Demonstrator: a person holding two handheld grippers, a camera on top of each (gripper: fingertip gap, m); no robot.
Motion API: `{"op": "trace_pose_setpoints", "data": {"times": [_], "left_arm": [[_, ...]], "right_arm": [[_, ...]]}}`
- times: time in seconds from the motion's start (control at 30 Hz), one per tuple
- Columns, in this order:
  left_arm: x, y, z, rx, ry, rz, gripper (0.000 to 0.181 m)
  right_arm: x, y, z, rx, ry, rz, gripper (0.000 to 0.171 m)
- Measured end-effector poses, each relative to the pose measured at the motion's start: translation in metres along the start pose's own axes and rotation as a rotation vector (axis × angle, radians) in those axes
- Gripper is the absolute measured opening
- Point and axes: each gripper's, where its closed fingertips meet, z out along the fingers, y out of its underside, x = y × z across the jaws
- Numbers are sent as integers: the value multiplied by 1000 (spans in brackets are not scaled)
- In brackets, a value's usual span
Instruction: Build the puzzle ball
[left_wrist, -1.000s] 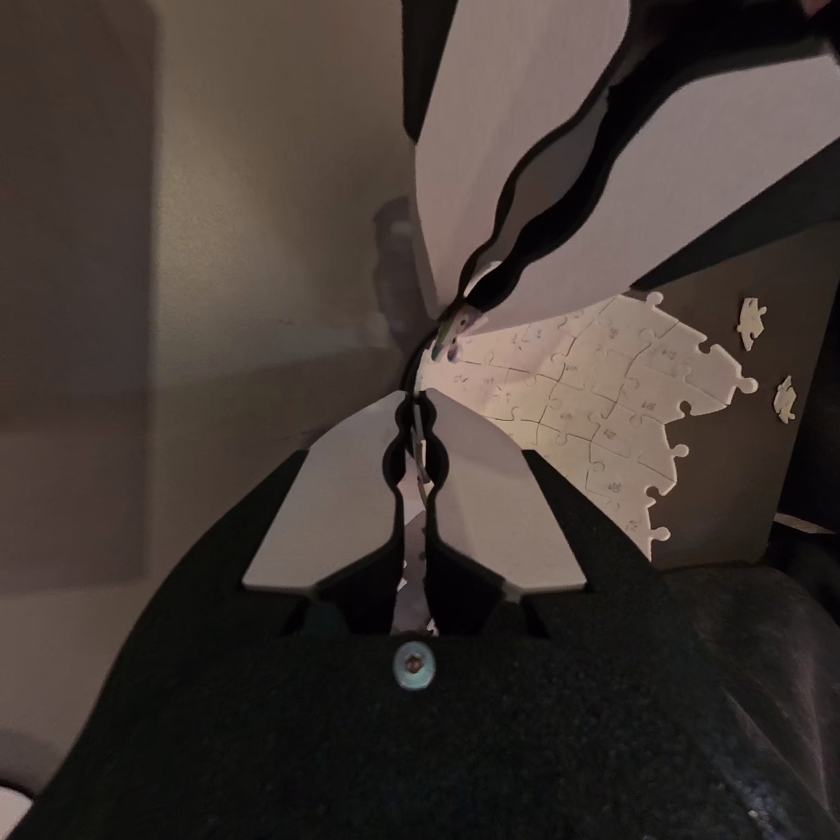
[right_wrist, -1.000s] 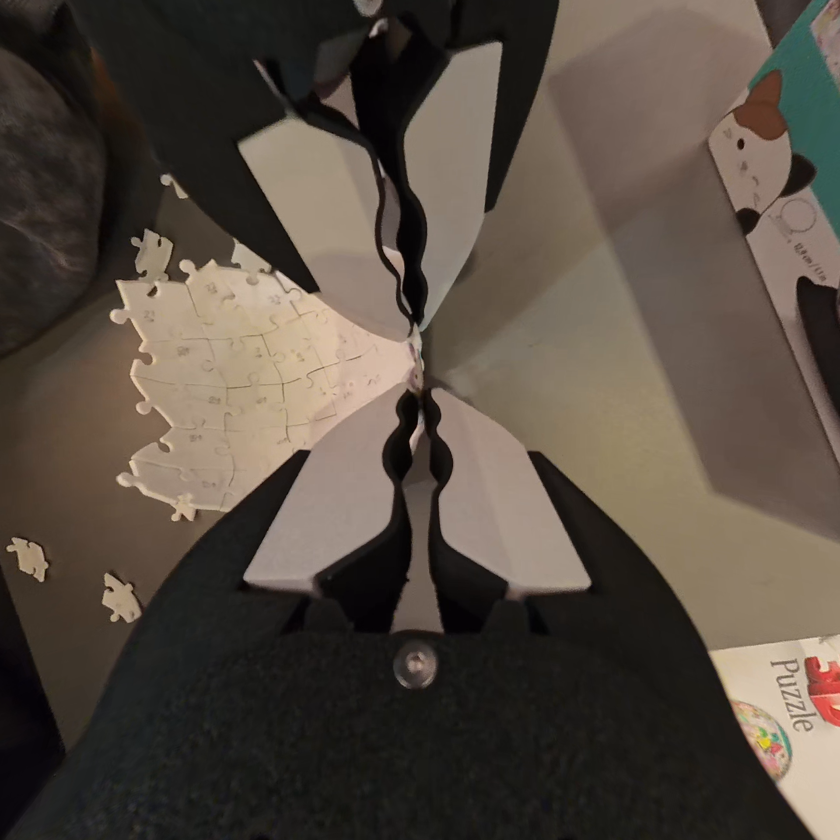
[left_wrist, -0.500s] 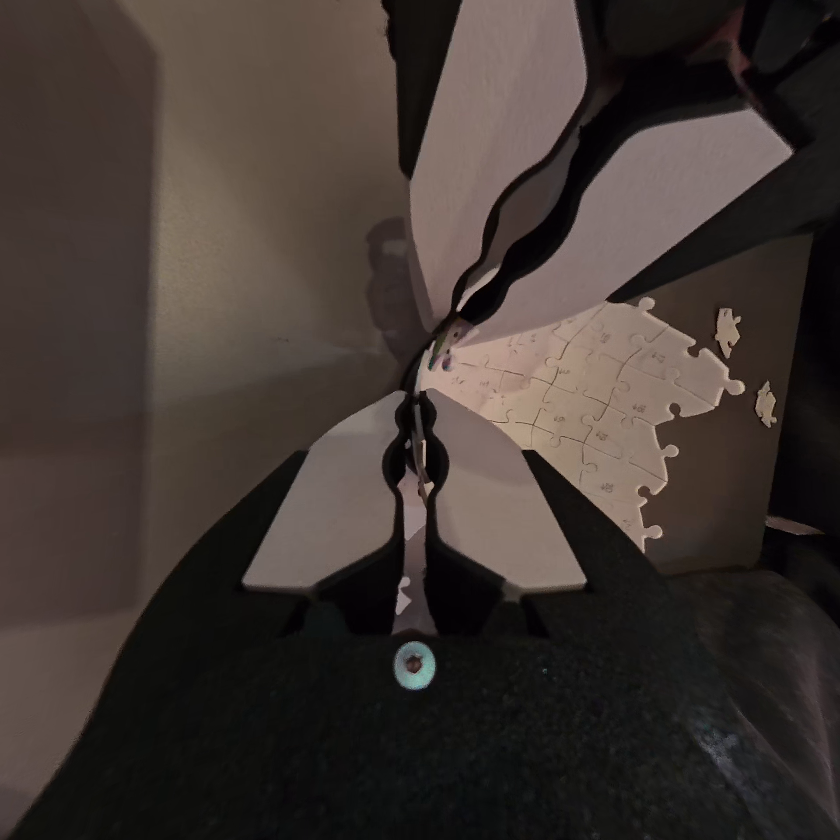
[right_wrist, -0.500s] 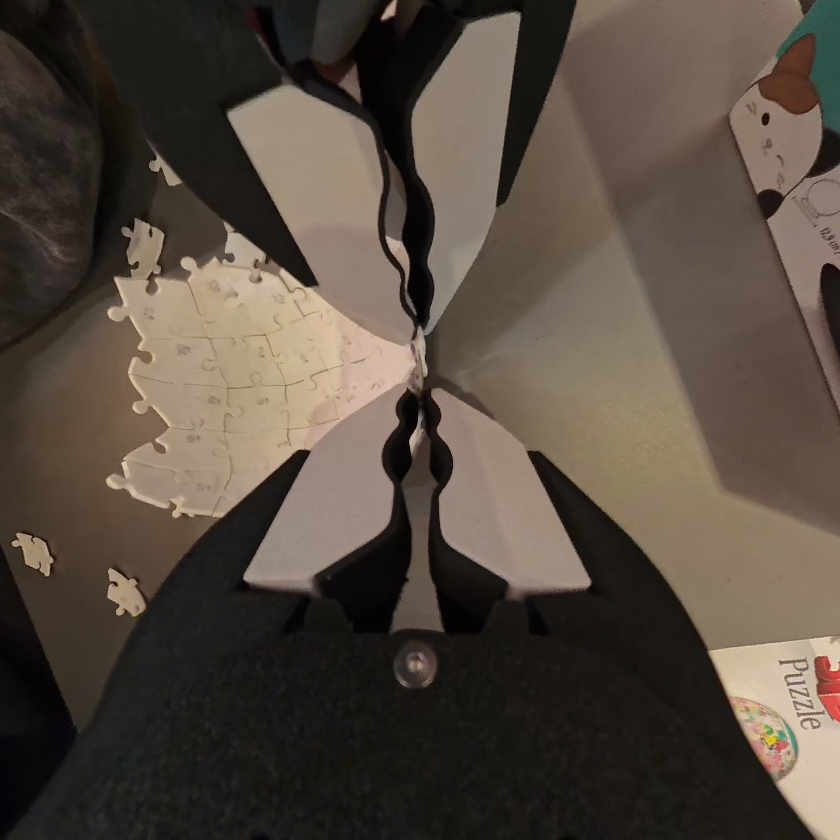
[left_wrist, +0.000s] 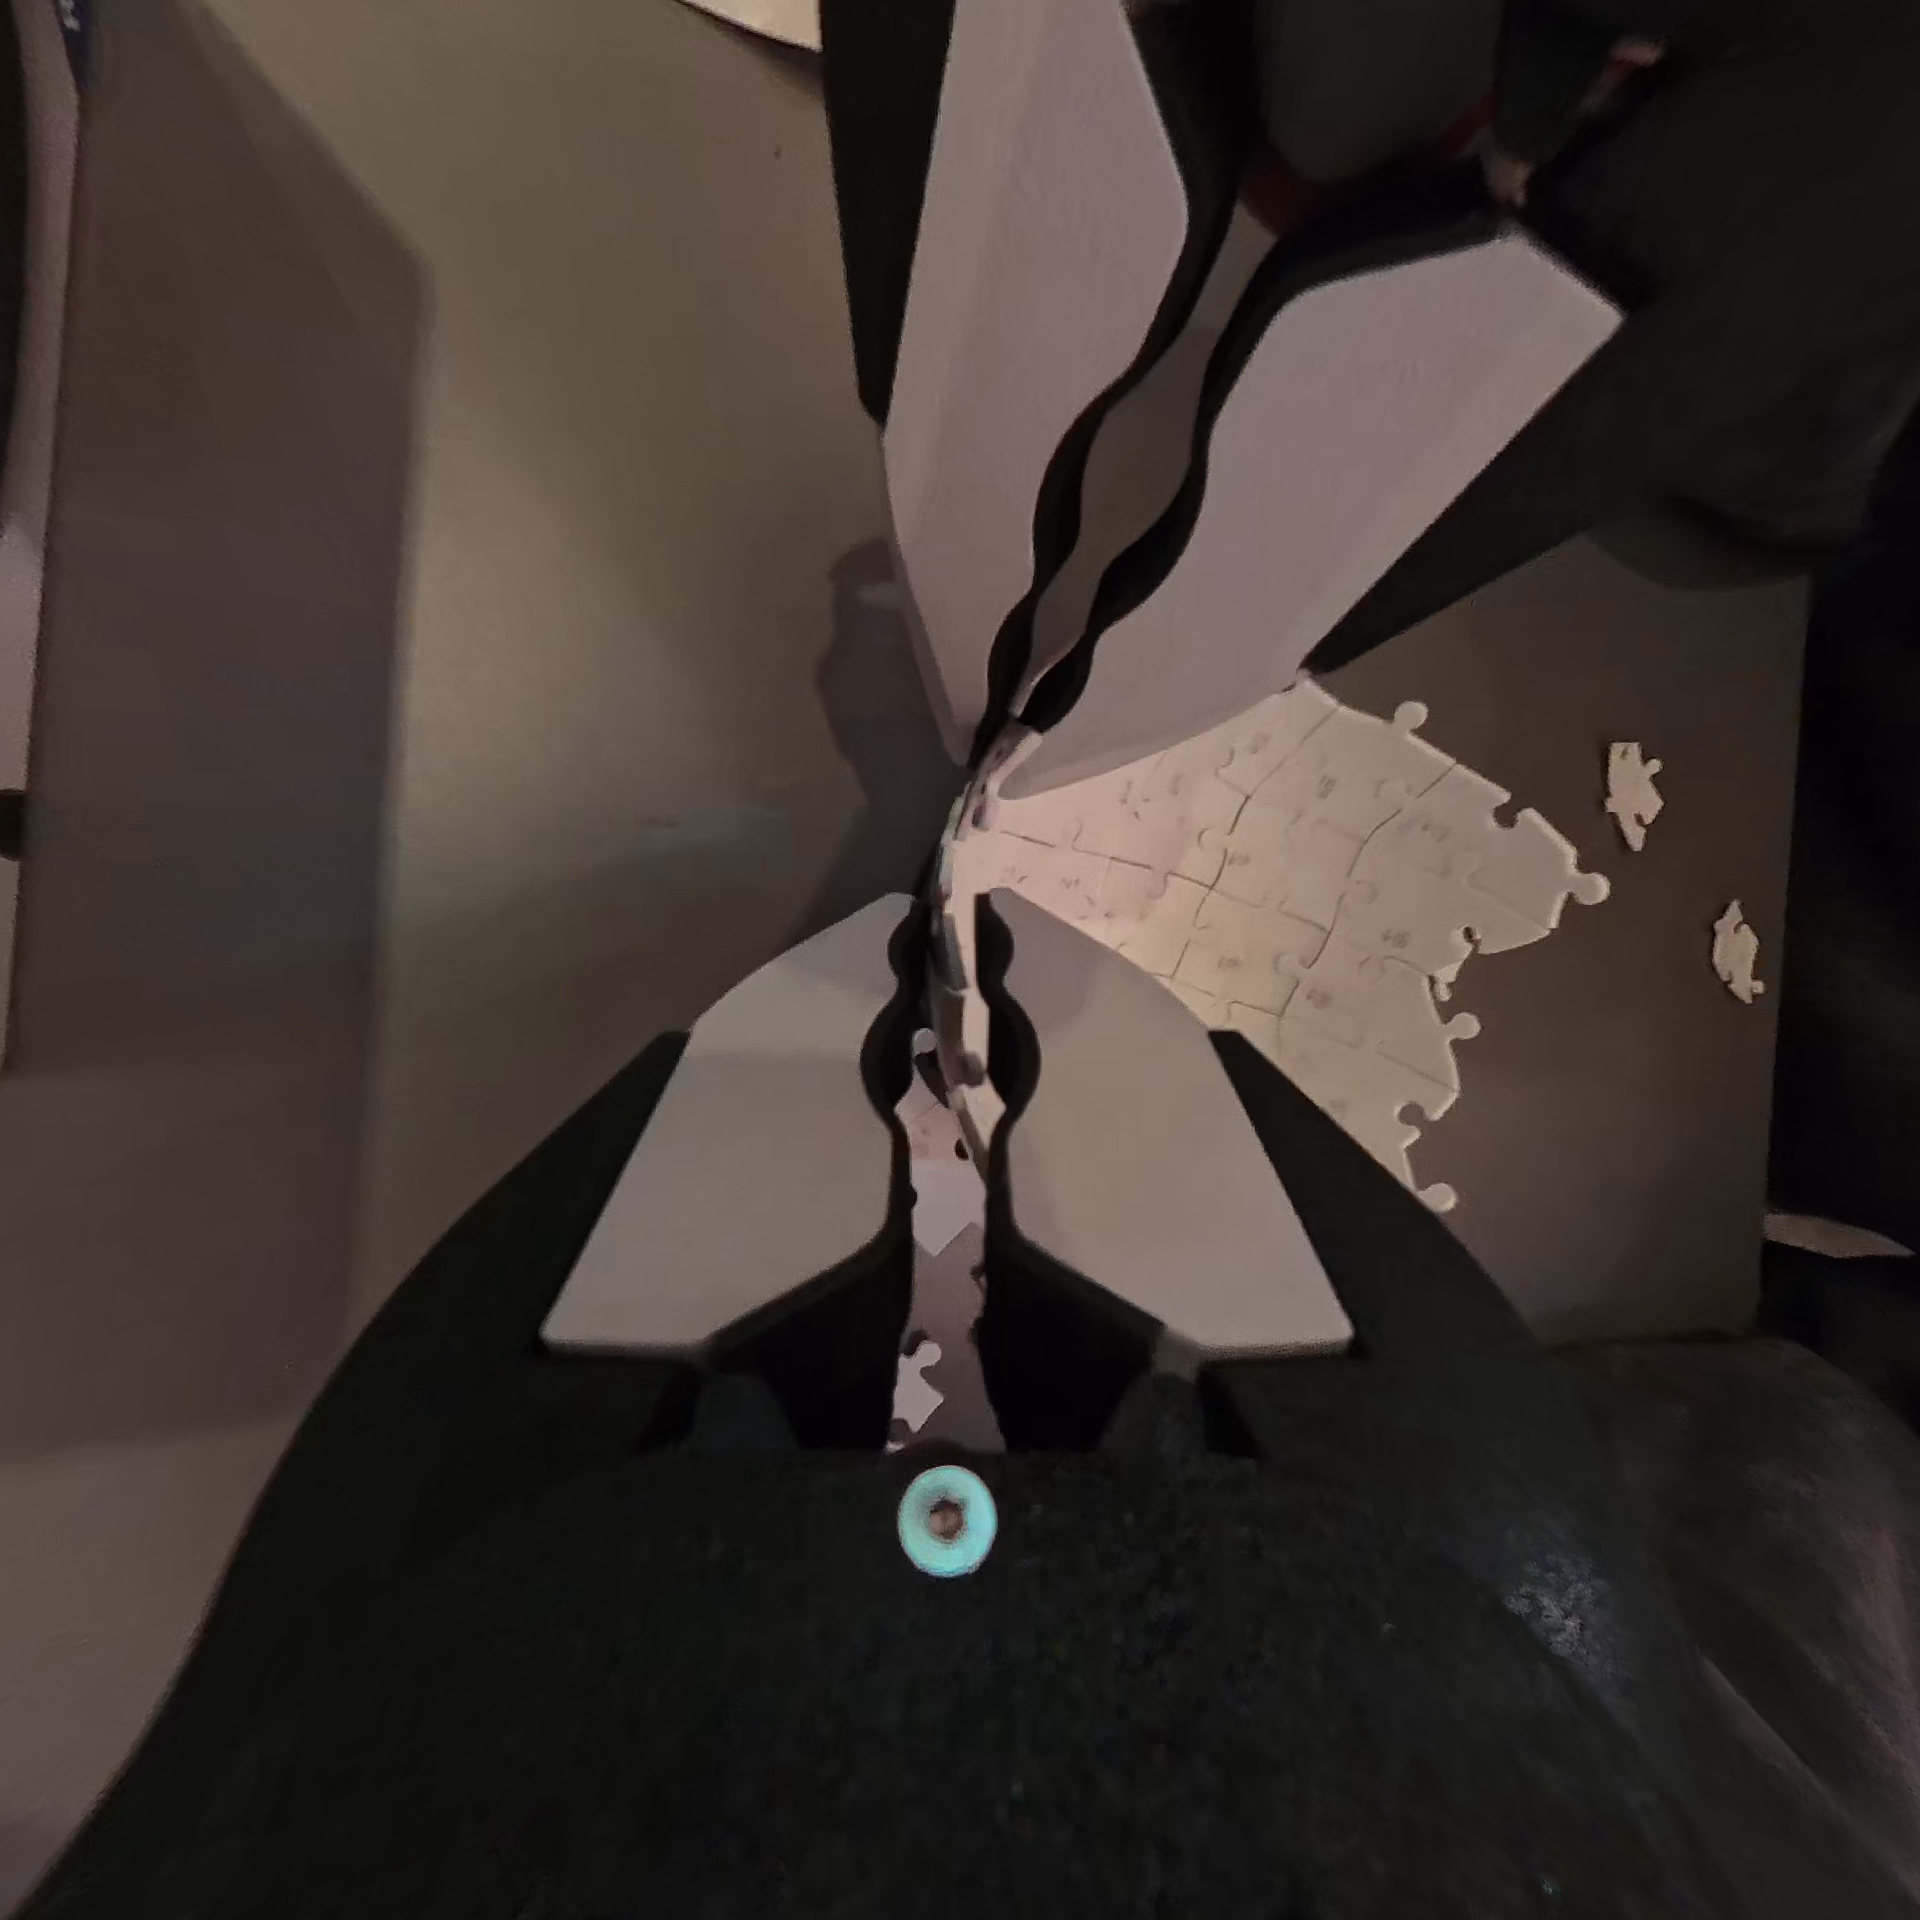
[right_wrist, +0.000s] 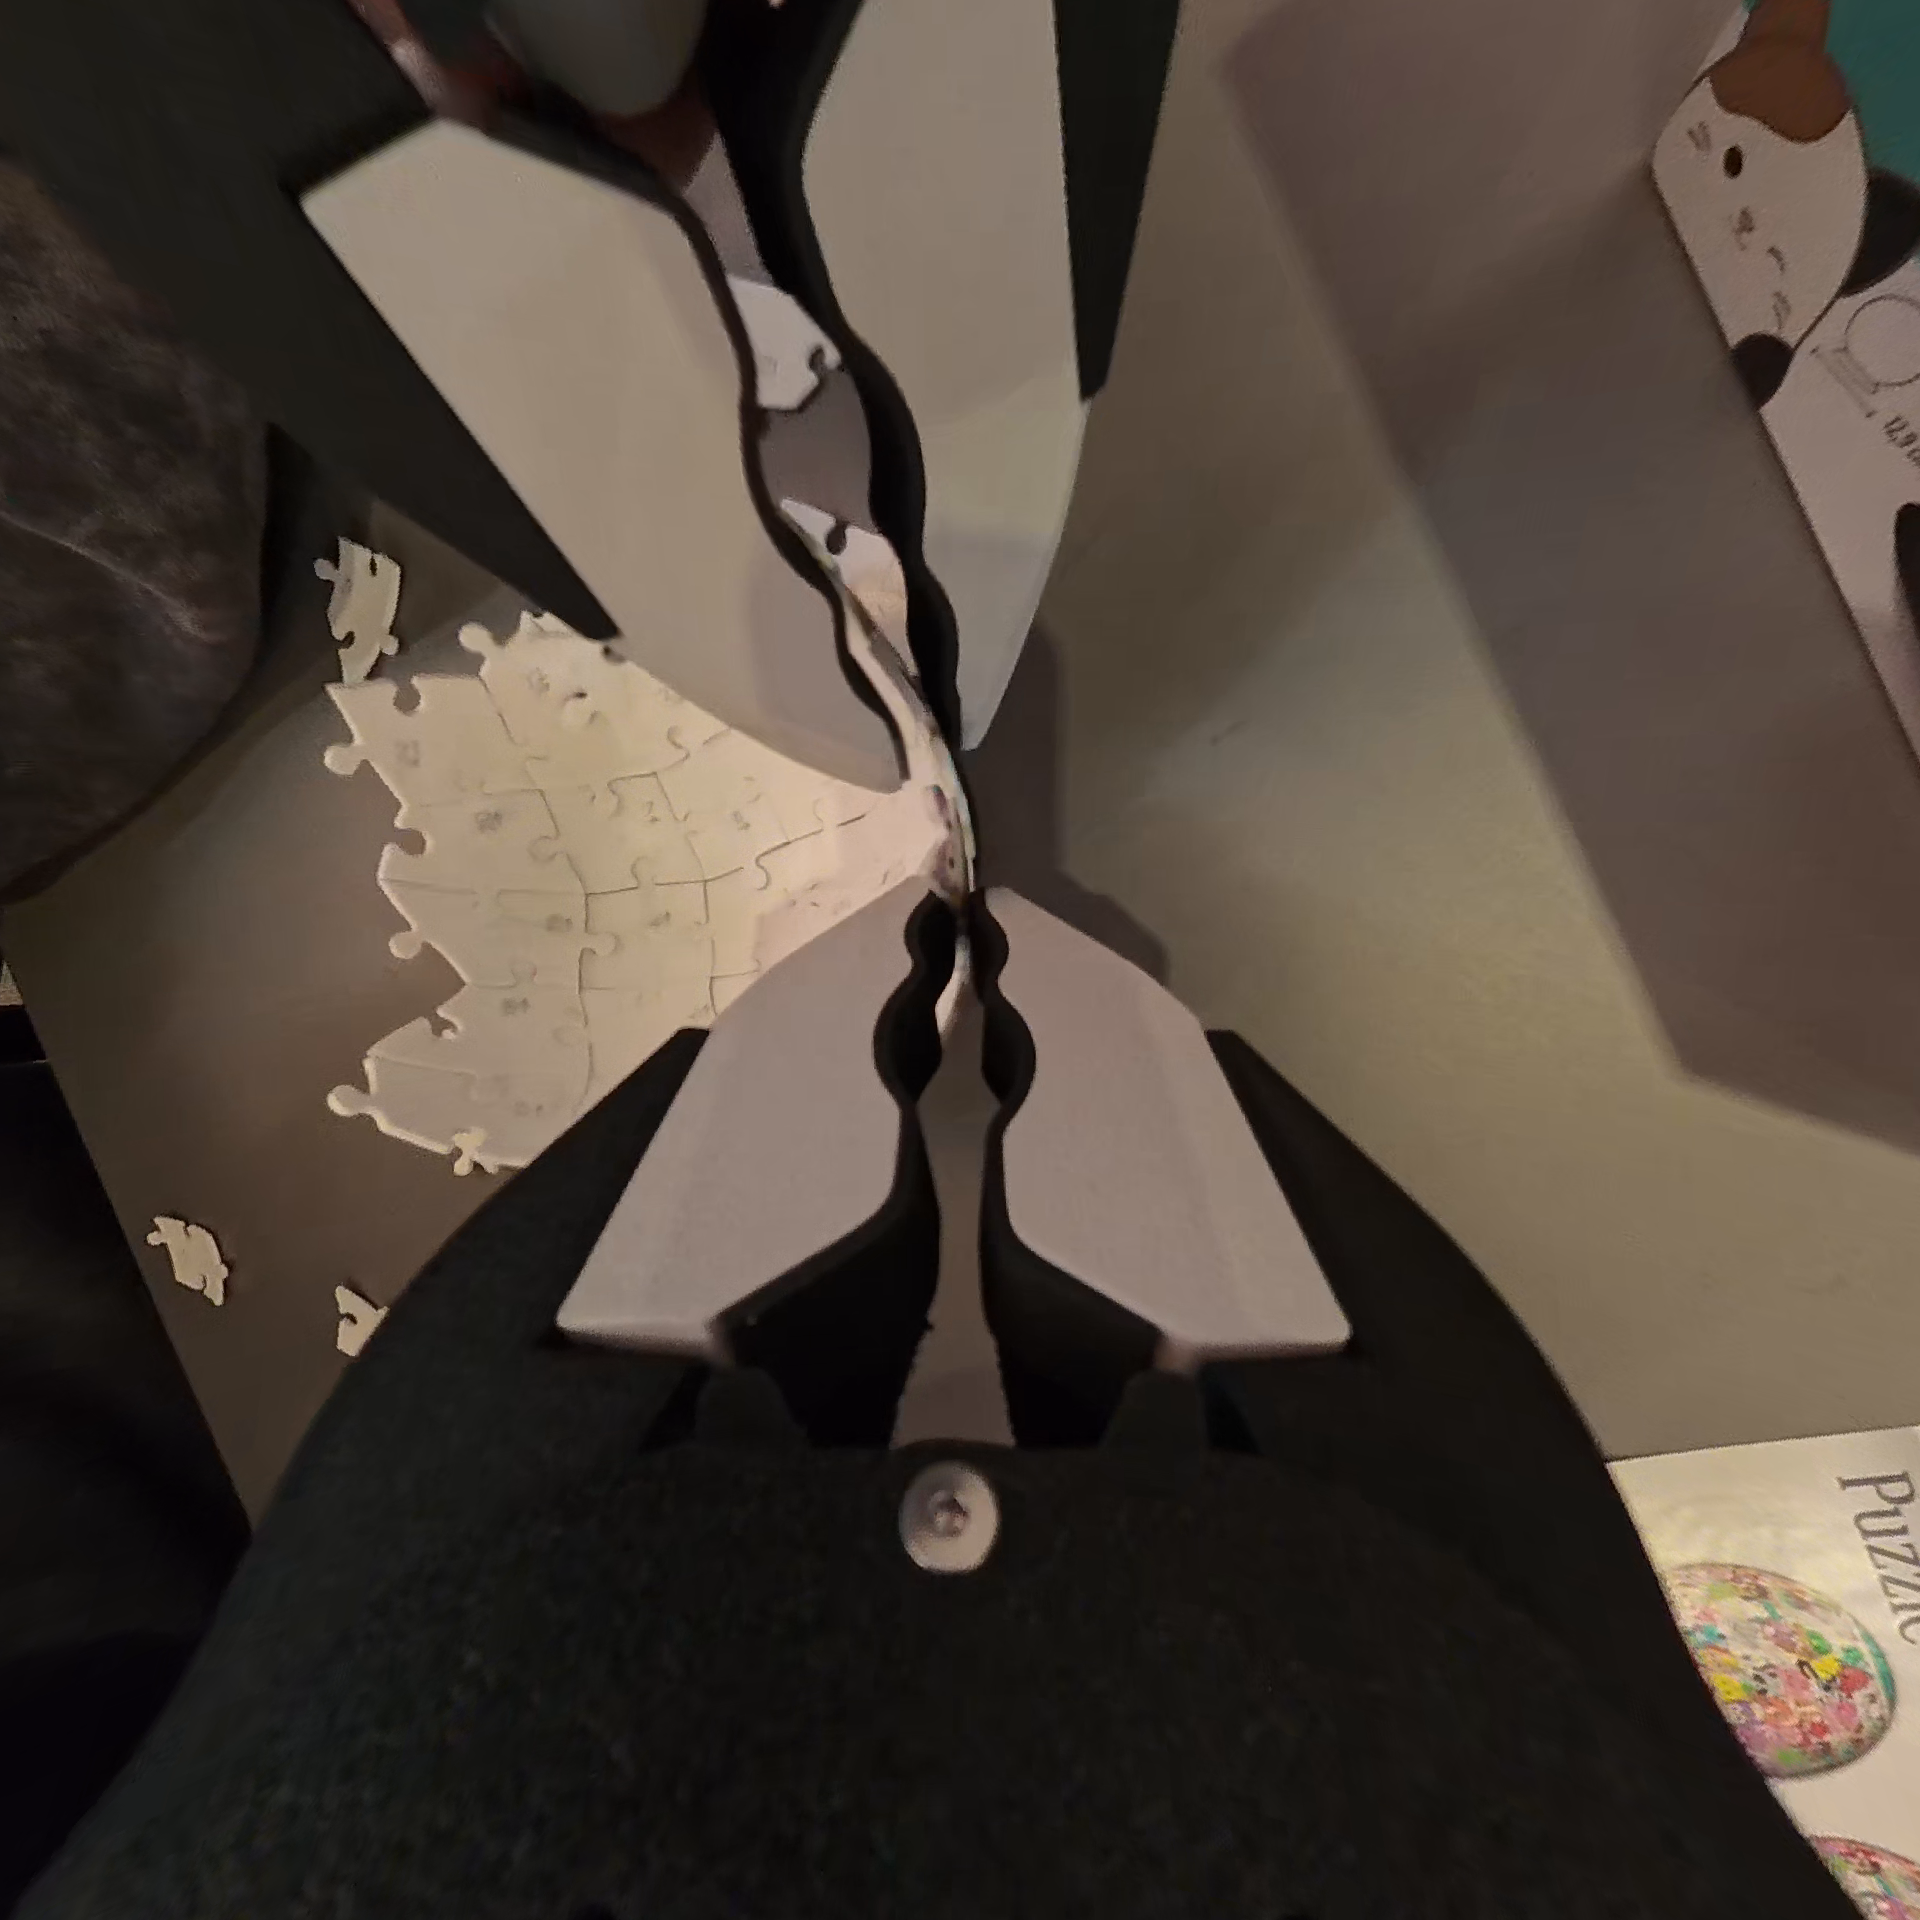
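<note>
Left gripper (left_wrist: 948, 914): jaws narrow, pinching the shell's rim.
Right gripper (right_wrist: 961, 914): jaws narrow, clamped on the same rim.
Puzzle shell (right_wrist: 582, 894): curved, white, raised above the table (right_wrist: 1299, 831).
Loose pieces (left_wrist: 1631, 795): nearby.

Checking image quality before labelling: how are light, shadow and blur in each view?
Left wrist view: dim, warm light; assembled puzzle section brightest; left gripper sharp, edges of frame smeared. Right wrist view: similar dimness; hard shadows on the table; right gripper sharp; wide-angle bending.
</note>
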Motion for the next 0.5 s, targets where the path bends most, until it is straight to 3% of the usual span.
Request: {"op": "trace_pose_setpoints", "data": {"times": [0.5], "left_arm": [[-6, 20, -7, -85, -36, -42, 3]], "right_arm": [[5, 1, -2, 9, 0, 11, 3]]}}
